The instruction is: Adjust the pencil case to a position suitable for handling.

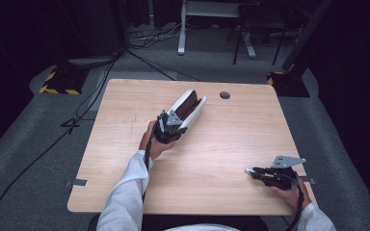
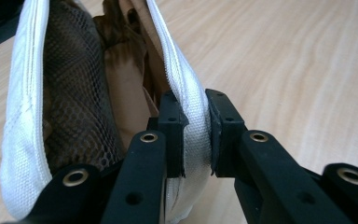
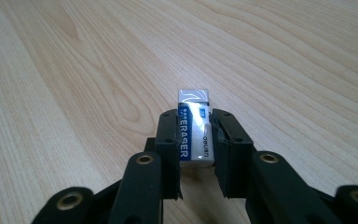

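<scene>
On my left, my left gripper sits near the middle of the wooden table, a little toward the far side. Its jaws are pinched tight on one zippered edge of a white pencil case, which stretches away from the gripper toward the table's far edge. In the left gripper view the white woven rim of the pencil case runs straight between my two black jaws, squeezed from both sides, with no gap left. The case gapes open beside that: I can see its brown mesh pocket and a brown lining further in, and the other white rim curves up at the left of that view. The case's lower side rests on the table.

Further right, a small dark round hole shows in the tabletop near the far edge, just beyond the tip of the case.

At the near right corner, my right gripper lies low over the table, well apart from the case. Its jaws are closed on a small white eraser with a blue printed sleeve, gripping it by its two long sides, the far end poking out past my jaw tips.
</scene>
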A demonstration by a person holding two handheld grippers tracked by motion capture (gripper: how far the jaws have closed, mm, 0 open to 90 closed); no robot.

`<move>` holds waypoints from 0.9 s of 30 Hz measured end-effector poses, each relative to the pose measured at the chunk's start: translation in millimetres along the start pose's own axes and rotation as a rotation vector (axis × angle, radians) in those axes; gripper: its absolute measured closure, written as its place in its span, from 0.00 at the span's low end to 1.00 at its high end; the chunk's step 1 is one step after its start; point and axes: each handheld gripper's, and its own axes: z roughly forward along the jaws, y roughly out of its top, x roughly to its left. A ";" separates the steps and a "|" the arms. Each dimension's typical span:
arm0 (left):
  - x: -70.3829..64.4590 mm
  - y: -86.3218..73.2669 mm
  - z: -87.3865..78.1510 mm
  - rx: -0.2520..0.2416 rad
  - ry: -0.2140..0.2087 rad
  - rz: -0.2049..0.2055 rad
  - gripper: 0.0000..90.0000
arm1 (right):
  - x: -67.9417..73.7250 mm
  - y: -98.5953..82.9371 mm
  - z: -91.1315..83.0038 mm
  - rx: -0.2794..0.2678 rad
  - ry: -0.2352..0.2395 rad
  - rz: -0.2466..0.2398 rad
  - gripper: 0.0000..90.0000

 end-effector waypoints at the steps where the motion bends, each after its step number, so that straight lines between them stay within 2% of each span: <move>1: -3.3 -0.7 -1.3 -0.006 -0.016 0.006 0.86 | -0.1 0.0 0.0 0.000 0.000 0.000 0.82; 3: -9.4 -1.5 -3.0 -0.011 -0.045 0.019 0.86 | -0.1 0.2 0.2 0.000 -0.001 0.001 0.82; 4: -9.4 -1.5 -3.0 -0.011 -0.045 0.019 0.86 | -0.3 0.2 0.2 0.000 -0.002 0.002 0.82; 5: -16.0 -2.4 -4.4 -0.017 -0.072 0.035 0.86 | -0.3 0.2 0.2 0.000 -0.003 0.003 0.82; 6: -16.0 -2.4 -4.4 -0.017 -0.072 0.035 0.86 | -0.5 0.3 0.2 0.000 -0.003 0.004 0.82; 7: -23.7 -3.6 -6.3 -0.020 -0.105 0.055 0.86 | -0.7 0.2 0.3 -0.001 -0.001 0.006 0.82; 10: -35.4 -4.9 -10.2 -0.021 -0.148 0.092 0.86 | -0.8 0.2 0.2 -0.001 -0.005 0.007 0.82; 15: -51.5 -7.9 -17.8 -0.016 -0.192 0.143 0.86 | -1.2 0.2 0.0 -0.001 -0.007 0.011 0.82; 17: -57.2 -9.8 -21.8 -0.013 -0.184 0.163 0.85 | -1.1 0.1 0.1 -0.001 -0.007 0.012 0.82; 18: -59.1 -10.6 -24.4 -0.011 -0.166 0.165 0.83 | -1.0 0.0 0.0 -0.001 -0.008 0.011 0.82; 23: -64.5 -16.5 -39.4 -0.017 -0.144 0.168 0.74 | -0.7 -0.1 0.1 -0.003 -0.010 0.011 0.82; 27: -70.3 -14.6 -43.6 -0.026 -0.130 0.145 0.65 | -0.5 -0.1 0.3 -0.004 -0.011 0.011 0.82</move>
